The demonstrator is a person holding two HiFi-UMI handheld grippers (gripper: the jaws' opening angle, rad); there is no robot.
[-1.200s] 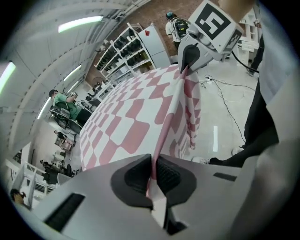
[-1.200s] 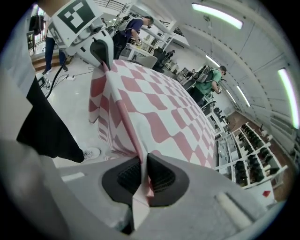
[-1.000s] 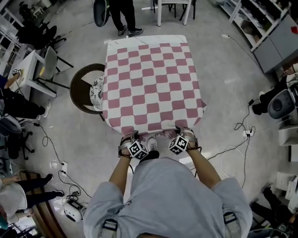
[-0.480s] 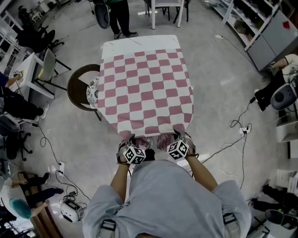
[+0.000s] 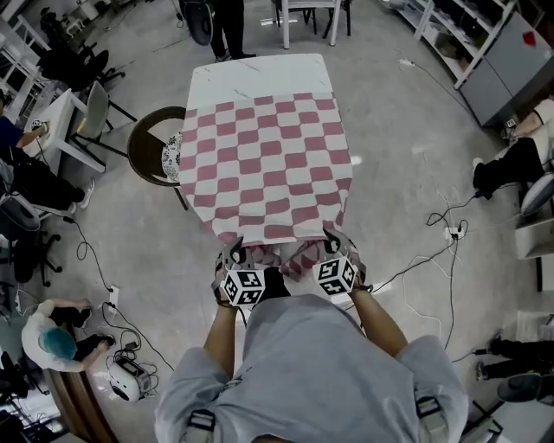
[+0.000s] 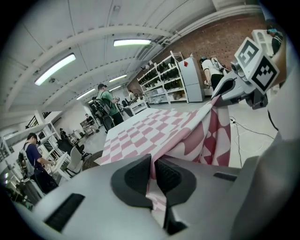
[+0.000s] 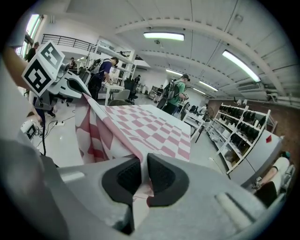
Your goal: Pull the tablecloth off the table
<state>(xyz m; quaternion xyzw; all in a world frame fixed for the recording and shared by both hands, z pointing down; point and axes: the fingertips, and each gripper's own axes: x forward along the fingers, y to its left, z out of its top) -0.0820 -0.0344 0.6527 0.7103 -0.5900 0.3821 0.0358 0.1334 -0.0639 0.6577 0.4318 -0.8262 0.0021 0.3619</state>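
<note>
Closest in, the person's grey sweatshirt [image 5: 312, 372] fills the bottom of the head view, with both forearms reaching forward. The left gripper [image 5: 234, 255] and the right gripper [image 5: 334, 240] sit side by side at the near end of the table, their marker cubes facing up. Each is clenched on the near hem of the tablecloth [image 5: 273, 164]. In the left gripper view the dark pads press together with a fold of pink-and-white checked fabric pinched between them, and the right gripper view shows the same grip. Between the two grippers the hem sags in a bunched fold.

From the grips the cloth runs up and away over the tabletop. It covers the near and middle part and drapes over the left and right sides. The far end of the table [image 5: 260, 73] shows bare white, with the cloth's far edge lying straight across it.

Just left of the table stands a round dark-brown seat [image 5: 149, 151] with a patterned cushion beside the cloth's drape. It may be a chair or a stool; the steep view does not settle it. Cables [image 5: 437, 251] trail over the grey floor on the right.

Beyond the far end are a white chair [image 5: 307, 22] and a standing person's legs [image 5: 227, 30]. Shelving [image 5: 459, 35] lines the upper right.
</note>
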